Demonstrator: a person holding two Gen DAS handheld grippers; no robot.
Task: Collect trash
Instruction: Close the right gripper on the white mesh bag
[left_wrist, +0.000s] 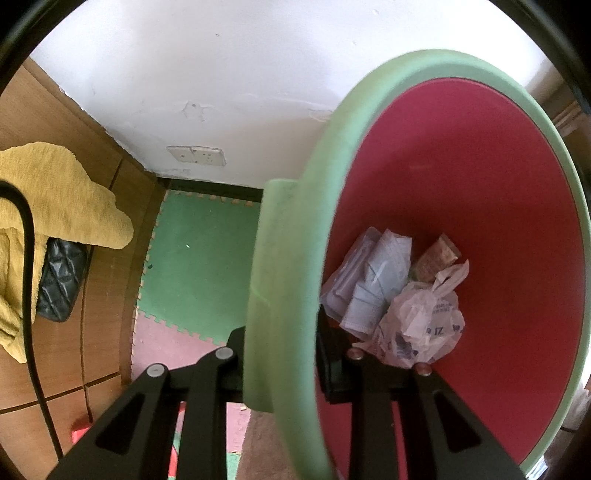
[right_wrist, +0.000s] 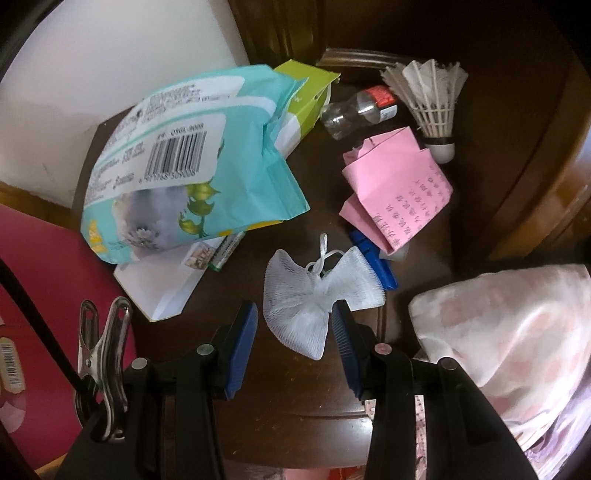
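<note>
My left gripper (left_wrist: 282, 343) is shut on the green wall of a waste bin (left_wrist: 288, 258), one finger outside and one inside its red interior. At the bottom of the bin lie a crumpled plastic bag (left_wrist: 421, 325), folded papers (left_wrist: 373, 280) and a brown packet (left_wrist: 436, 258). My right gripper (right_wrist: 293, 325) points down over a dark wooden table (right_wrist: 277, 387). It is open, its blue pads (right_wrist: 243, 332) on either side of a white mesh net bundle (right_wrist: 314, 302) tied with a white string. The left pad stands clear of the mesh.
Around the mesh lie a teal packet (right_wrist: 192, 166), green box (right_wrist: 306, 96), small bottle (right_wrist: 358, 110), shuttlecock (right_wrist: 432, 99), folded pink paper (right_wrist: 399, 188), blue peg (right_wrist: 376, 262) and pink-white cloth (right_wrist: 509, 332). A yellow cloth (left_wrist: 55, 206) and dark bag (left_wrist: 61, 280) sit left of the bin.
</note>
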